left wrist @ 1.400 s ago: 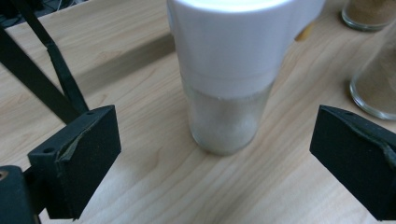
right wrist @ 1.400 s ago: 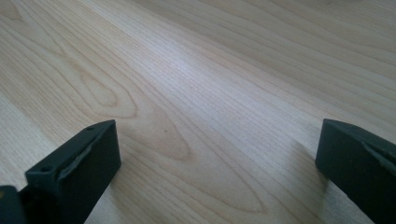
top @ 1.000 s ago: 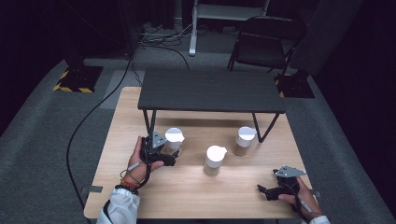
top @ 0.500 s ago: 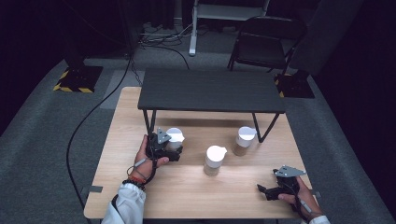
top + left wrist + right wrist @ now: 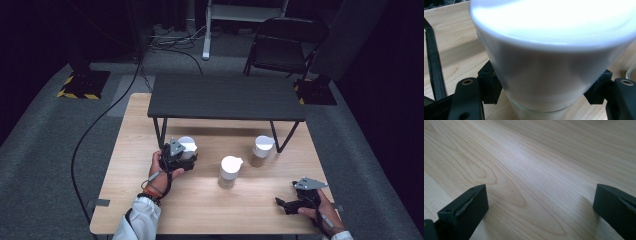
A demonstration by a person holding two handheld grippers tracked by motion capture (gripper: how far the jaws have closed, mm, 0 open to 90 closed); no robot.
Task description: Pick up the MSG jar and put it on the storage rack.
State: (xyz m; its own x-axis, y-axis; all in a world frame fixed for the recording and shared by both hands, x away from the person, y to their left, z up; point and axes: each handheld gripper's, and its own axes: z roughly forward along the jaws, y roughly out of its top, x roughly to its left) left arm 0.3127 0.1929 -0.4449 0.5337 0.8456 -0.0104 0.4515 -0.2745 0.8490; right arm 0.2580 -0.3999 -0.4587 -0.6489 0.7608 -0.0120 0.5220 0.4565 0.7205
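White-lidded jar (image 5: 187, 148) on the left is the one I have hold of: it stands on the wooden table (image 5: 125, 165) just in front of the low black shelf's (image 5: 225, 97) left leg, and my left gripper (image 5: 181, 159) comes at it from the near side. My jaws have just been closing, and in the left gripper view the jar (image 5: 549, 57) sits squarely between them, the black pads (image 5: 489, 83) pressing its body on either side below the wide white lid. So that gripper is clamped on the jar, which is upright with its base on the wood. My left hand (image 5: 162, 172) lies behind the gripper, with the white sleeve (image 5: 140, 222) trailing to the table's near edge.

Further right, a second jar (image 5: 229, 171) with a white lid stands in the open middle of the table, well apart from my left gripper. Right of it and a little farther back, a third jar (image 5: 260, 150) stands near the shelf's right leg.

At the far right, near the table's front corner, my right gripper (image 5: 282, 204) rests low over the wood with my right hand (image 5: 320, 210) behind it. Its jaws stand wide with only bare wood grain between them in the right gripper view (image 5: 539, 202), and it is well apart from all three jars.
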